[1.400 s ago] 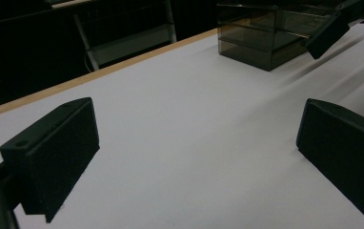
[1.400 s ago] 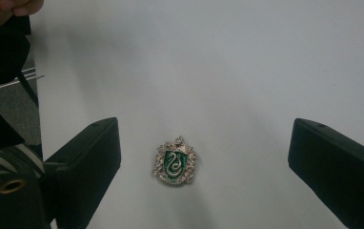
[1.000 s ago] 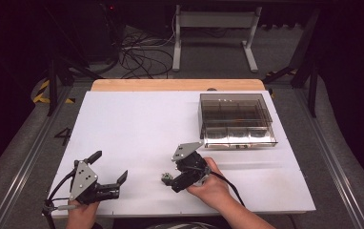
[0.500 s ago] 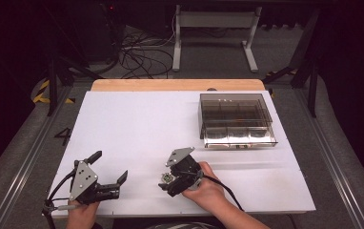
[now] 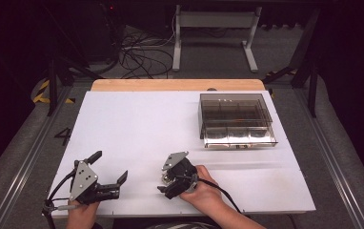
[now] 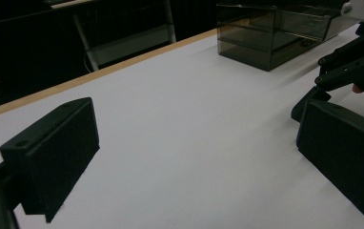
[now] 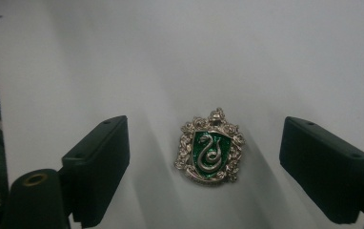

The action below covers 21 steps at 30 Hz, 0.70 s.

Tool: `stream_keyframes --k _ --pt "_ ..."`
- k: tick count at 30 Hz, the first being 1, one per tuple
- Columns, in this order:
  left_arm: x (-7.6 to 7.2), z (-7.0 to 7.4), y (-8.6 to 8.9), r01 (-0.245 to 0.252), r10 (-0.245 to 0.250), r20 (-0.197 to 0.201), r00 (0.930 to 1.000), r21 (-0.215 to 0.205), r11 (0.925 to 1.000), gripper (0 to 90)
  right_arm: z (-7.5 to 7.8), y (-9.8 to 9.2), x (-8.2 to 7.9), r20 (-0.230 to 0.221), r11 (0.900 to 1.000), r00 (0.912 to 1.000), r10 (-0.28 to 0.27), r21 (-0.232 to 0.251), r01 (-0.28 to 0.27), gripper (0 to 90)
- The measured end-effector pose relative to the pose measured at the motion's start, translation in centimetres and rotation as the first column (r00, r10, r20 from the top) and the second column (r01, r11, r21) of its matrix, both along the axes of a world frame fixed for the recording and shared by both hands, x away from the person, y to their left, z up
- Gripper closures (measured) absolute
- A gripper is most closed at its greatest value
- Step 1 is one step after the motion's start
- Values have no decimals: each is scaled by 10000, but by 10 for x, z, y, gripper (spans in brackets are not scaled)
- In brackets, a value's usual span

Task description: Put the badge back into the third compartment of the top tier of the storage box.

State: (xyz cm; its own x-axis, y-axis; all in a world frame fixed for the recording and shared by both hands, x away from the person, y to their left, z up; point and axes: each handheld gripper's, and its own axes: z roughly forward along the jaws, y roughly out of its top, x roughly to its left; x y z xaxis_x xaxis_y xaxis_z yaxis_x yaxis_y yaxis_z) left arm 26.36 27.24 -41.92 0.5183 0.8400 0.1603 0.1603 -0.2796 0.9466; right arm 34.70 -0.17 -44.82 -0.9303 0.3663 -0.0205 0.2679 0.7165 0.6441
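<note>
**Right gripper poised over the badge, pickup not yet made**

Nearest the person, the left gripper (image 5: 111,168) rests low at the front left of the white table (image 5: 137,124), its jaws spread wide with nothing between them. Just right of it, the right gripper (image 5: 163,180) tips down toward the tabletop. In the right gripper view a small green-and-silver badge (image 7: 210,151) with a snake on its shield lies flat on the table, between the two black jaws and touching neither. Those jaws have just been closing a little, yet a clear gap stands on each side of the badge, so nothing is gripped.

Farther back, toward the right rear of the table, sits a smoky clear compartment box (image 5: 235,119), well apart from both grippers.

By my reading the work is at its start: the approach is made, while the grasp, the lift and any carry toward the box are all left to do.
</note>
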Motion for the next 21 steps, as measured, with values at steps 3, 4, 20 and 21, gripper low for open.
stream_keyframes --k 3,4,20,21 --pt "0 0 1 6 -6 15 10000 -48 10000 13 -2 1 0 107 9997 9999 -132 -208 134 226" --pt "0 0 1 -2 2 12 10000 -29 10000 13 -2 1 -1 126 9997 9998 -131 -208 134 242" --pt "0 0 1 21 -21 9 10000 -38 10000 13 -3 6 -5 303 9987 9988 -391 -327 401 433" --pt "0 0 1 21 -21 7 10000 -41 10000 13 -3 6 -5 293 9984 9986 -445 -332 455 443"
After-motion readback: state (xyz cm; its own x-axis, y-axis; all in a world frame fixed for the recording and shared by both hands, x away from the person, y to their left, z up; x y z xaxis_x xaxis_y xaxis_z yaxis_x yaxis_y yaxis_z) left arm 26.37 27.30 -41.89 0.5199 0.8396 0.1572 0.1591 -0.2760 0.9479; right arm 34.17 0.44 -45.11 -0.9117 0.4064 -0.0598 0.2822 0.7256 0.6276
